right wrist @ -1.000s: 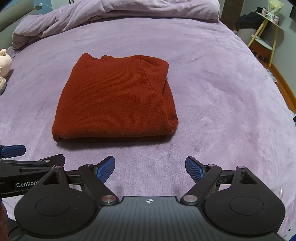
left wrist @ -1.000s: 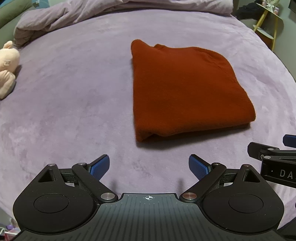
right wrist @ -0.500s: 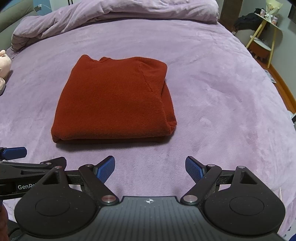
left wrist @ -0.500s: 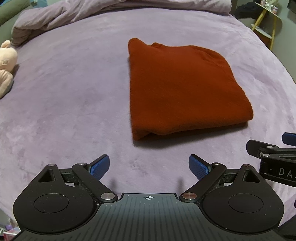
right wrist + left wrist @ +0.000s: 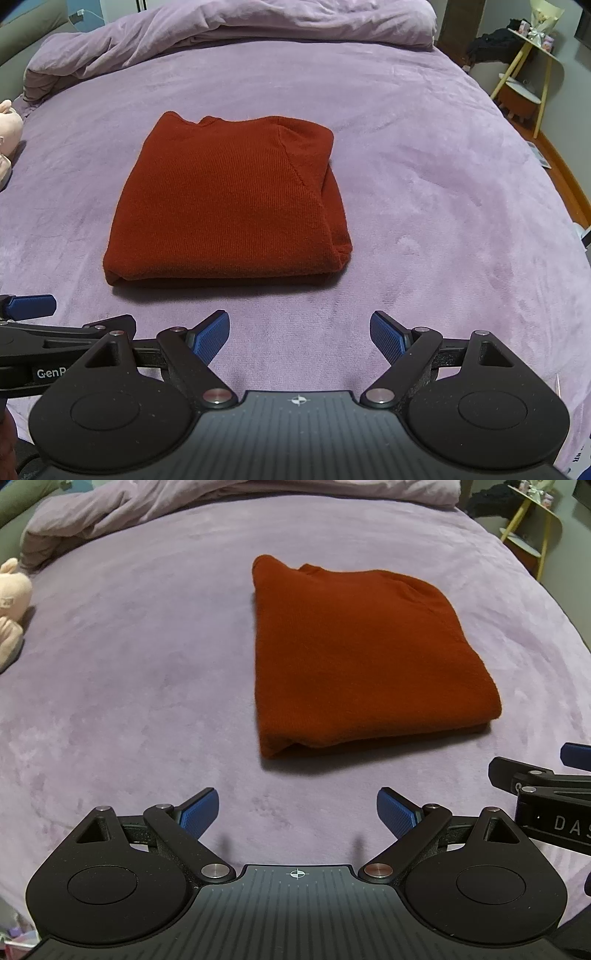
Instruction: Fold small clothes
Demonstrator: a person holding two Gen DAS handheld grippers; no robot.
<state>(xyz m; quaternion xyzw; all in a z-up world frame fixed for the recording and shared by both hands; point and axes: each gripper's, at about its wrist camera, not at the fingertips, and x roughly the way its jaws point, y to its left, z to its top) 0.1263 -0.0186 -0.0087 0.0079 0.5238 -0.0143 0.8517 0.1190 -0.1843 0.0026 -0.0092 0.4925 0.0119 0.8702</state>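
On the purple bedspread (image 5: 424,147), the folded rust sweater (image 5: 229,206) lies flat (collar toward 12 o'clock, apparently); left gripper (image 5: 295,812) and right gripper (image 5: 299,336) both spread, empty.

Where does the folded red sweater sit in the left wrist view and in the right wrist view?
Left wrist: red sweater lies right of centre, beyond the open left gripper.
Right wrist: it lies left of centre, beyond the open right gripper.
Shared landmark: the bunched purple duvet along the bed's far edge.

Left gripper (image 5: 296,810) and right gripper (image 5: 300,336) hover side by side (apparently level), jaws spread wide.
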